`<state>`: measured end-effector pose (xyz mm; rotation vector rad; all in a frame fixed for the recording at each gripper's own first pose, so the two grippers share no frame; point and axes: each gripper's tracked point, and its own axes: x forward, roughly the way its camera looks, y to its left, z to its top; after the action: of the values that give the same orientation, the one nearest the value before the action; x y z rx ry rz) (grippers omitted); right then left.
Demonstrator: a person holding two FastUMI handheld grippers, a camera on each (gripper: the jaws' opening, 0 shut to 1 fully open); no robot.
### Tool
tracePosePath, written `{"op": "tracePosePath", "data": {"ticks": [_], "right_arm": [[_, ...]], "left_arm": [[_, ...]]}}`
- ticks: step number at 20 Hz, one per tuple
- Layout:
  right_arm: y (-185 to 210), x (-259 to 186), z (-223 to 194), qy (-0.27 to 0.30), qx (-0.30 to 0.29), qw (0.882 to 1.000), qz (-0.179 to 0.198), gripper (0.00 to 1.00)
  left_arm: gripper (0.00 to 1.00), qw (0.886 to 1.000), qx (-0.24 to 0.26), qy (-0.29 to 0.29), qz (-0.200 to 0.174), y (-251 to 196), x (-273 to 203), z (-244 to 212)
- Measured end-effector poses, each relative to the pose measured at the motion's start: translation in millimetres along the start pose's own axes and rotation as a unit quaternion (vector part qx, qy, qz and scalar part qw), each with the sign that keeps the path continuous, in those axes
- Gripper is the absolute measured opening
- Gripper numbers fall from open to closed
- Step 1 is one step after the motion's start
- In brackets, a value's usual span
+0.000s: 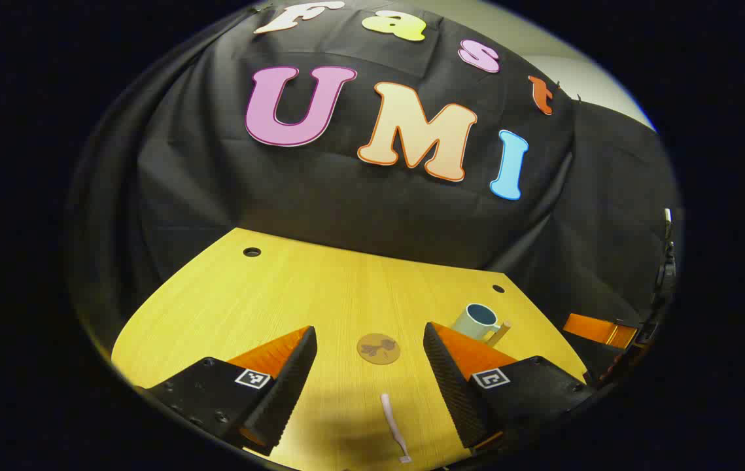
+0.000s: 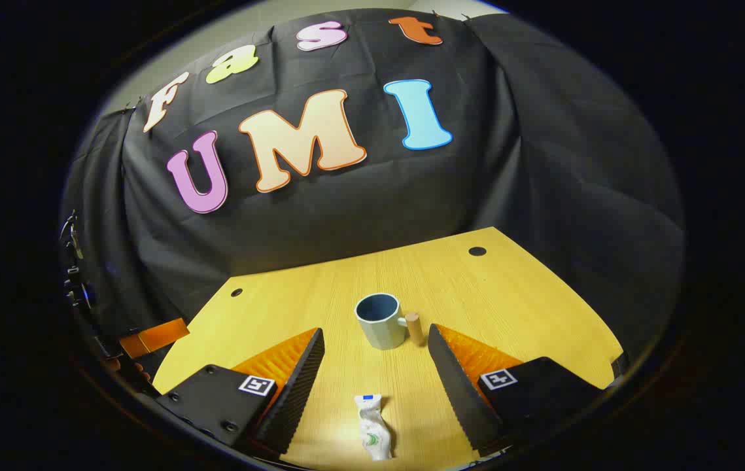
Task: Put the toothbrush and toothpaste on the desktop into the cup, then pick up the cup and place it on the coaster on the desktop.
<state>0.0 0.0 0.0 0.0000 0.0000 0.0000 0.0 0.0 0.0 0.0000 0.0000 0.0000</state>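
Observation:
In the left gripper view a pale pink toothbrush (image 1: 394, 426) lies on the wooden desktop (image 1: 307, 288) between the fingers of my open left gripper (image 1: 369, 379), close to the camera. Beyond it rests a round brown coaster (image 1: 379, 348), and a pale green cup (image 1: 477, 322) with a wooden handle stands farther right. In the right gripper view a white toothpaste tube (image 2: 372, 426) lies flat between the fingers of my open right gripper (image 2: 375, 379). The cup (image 2: 380, 320) stands upright just ahead, dark inside, handle pointing right. Both grippers hold nothing.
Black cloth walls close off the desk behind and at both sides. Round cable holes (image 2: 477, 251) sit near the far corners of the desktop (image 2: 516, 294). The other gripper (image 1: 598, 330) shows at the right edge of the left gripper view, and as an orange piece (image 2: 153, 337) at the left of the right one.

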Motion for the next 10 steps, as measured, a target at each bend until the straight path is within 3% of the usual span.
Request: {"op": "tracePosePath", "data": {"ticks": [2, 10], "right_arm": [[-1, -1, -5, 0.009, -0.001, 1.0, -0.001, 0.98], [2, 1, -18, 0.035, -0.005, 0.999, 0.002, 0.98]], "left_arm": [[0.95, 1.0, 0.01, 0.008, 0.009, 4, -2, -7], [0.95, 0.999, 0.006, 0.026, 0.018, 9, -1, -19]]}}
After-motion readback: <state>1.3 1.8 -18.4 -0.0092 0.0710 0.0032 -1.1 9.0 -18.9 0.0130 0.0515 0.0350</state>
